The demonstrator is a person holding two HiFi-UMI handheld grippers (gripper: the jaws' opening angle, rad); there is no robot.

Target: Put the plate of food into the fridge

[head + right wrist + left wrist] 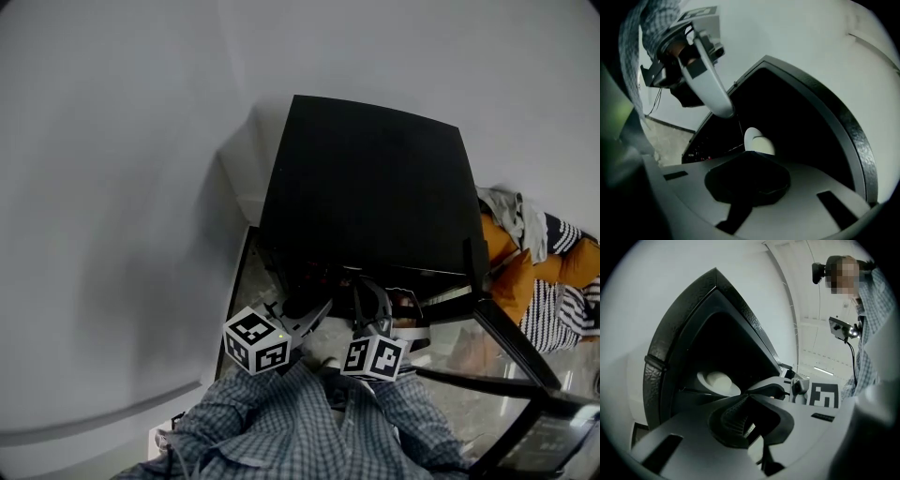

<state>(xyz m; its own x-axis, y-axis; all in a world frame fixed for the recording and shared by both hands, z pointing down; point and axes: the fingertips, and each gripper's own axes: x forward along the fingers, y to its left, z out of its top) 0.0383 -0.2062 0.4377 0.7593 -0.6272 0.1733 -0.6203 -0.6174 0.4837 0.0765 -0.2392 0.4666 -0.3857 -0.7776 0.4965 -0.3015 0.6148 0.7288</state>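
Observation:
A white plate with a pale round piece of food sits inside the dark fridge. It also shows in the right gripper view, where the plate lies just past the jaw tips. My left gripper points into the fridge's opening with its jaws closed together and nothing between them. My right gripper is shut too, and I see nothing held in it. In the head view both grippers reach under the fridge's top edge, the left gripper beside the right gripper.
The fridge door stands open at the lower right. A pale wall runs along the left and behind. Orange and striped cloth lies to the right of the fridge. My checked sleeves fill the bottom of the head view.

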